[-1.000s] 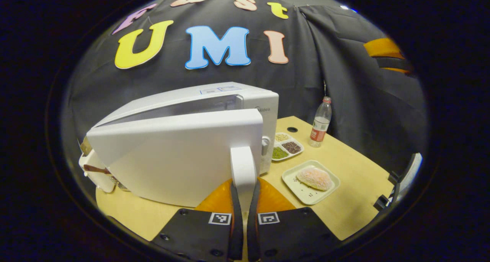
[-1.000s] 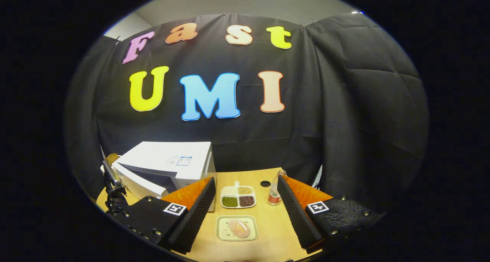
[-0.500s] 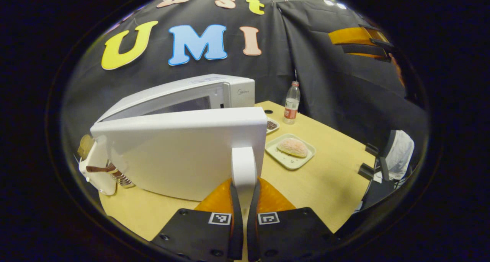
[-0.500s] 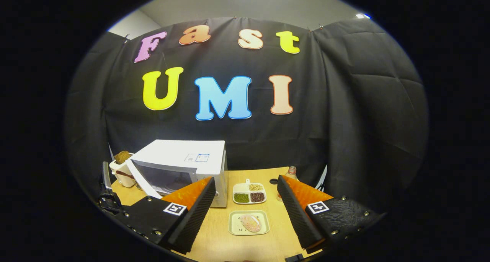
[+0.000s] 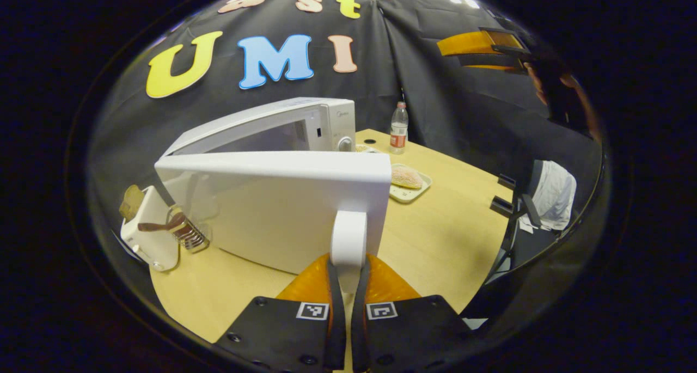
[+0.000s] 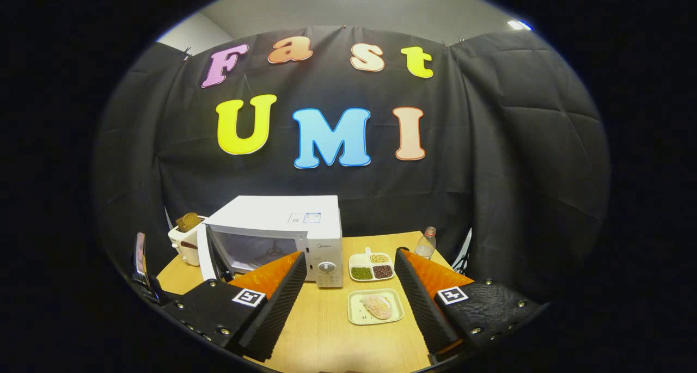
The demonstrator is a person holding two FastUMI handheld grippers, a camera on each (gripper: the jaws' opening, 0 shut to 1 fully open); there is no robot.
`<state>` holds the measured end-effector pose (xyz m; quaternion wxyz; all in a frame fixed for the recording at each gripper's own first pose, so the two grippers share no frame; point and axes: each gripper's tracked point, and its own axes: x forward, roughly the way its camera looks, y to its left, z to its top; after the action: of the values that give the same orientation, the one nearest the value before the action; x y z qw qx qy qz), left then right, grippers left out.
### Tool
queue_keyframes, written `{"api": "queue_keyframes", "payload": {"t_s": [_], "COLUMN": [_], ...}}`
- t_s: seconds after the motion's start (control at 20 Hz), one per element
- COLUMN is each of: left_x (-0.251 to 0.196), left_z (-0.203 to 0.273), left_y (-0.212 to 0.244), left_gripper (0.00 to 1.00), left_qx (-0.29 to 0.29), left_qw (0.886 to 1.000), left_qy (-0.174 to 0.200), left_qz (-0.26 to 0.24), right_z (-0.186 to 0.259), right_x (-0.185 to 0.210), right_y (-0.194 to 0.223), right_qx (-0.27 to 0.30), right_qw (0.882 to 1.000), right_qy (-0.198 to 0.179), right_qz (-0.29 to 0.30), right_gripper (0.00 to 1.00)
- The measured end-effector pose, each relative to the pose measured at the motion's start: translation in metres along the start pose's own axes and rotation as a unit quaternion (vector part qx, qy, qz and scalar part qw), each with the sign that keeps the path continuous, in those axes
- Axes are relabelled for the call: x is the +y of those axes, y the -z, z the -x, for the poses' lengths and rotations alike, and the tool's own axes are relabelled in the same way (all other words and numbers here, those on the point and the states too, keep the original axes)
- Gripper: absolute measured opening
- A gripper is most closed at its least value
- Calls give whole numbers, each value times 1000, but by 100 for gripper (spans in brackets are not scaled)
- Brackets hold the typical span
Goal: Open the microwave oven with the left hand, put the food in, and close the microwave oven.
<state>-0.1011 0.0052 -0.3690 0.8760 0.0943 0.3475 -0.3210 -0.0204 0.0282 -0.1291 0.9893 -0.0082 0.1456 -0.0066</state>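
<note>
1. door [image 5: 272, 204] of the microwave oven [image 6: 283, 237] is standing swung well out, so the opening step is looking nearly done; loading the food and closing are both left.
2. left tool [image 5: 346, 307] is pinching the door's white handle [image 5: 348, 239] between its narrow fingers.
3. right tool [image 6: 348, 302] is hovering with its fingers spread wide, holding nothing, above the counter [image 6: 326, 335].
4. food [image 6: 377, 306], a pale pinkish mound, is lying on a small square plate [image 6: 356, 316] on the counter, just right of the oven and near a divided dish [image 6: 371, 266] and a bottle [image 6: 425, 243].
</note>
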Motion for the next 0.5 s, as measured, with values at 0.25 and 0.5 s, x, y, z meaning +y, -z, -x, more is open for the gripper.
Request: {"api": "queue_keyframes", "payload": {"t_s": [0.25,0.5], "left_x": [21,48], "left_z": [40,76], "left_y": [33,61], "left_gripper": [11,11], "left_qx": [19,37], "left_qw": [1000,999], "left_qy": [8,28], "left_qz": [-2,-4], "right_z": [6,5], "right_x": [26,54], "right_y": [4,7], "right_qx": [4,7], "right_qw": [1000,1000], "right_qy": [-10,-26], "right_qz": [5,11], "right_gripper": [99,99]}}
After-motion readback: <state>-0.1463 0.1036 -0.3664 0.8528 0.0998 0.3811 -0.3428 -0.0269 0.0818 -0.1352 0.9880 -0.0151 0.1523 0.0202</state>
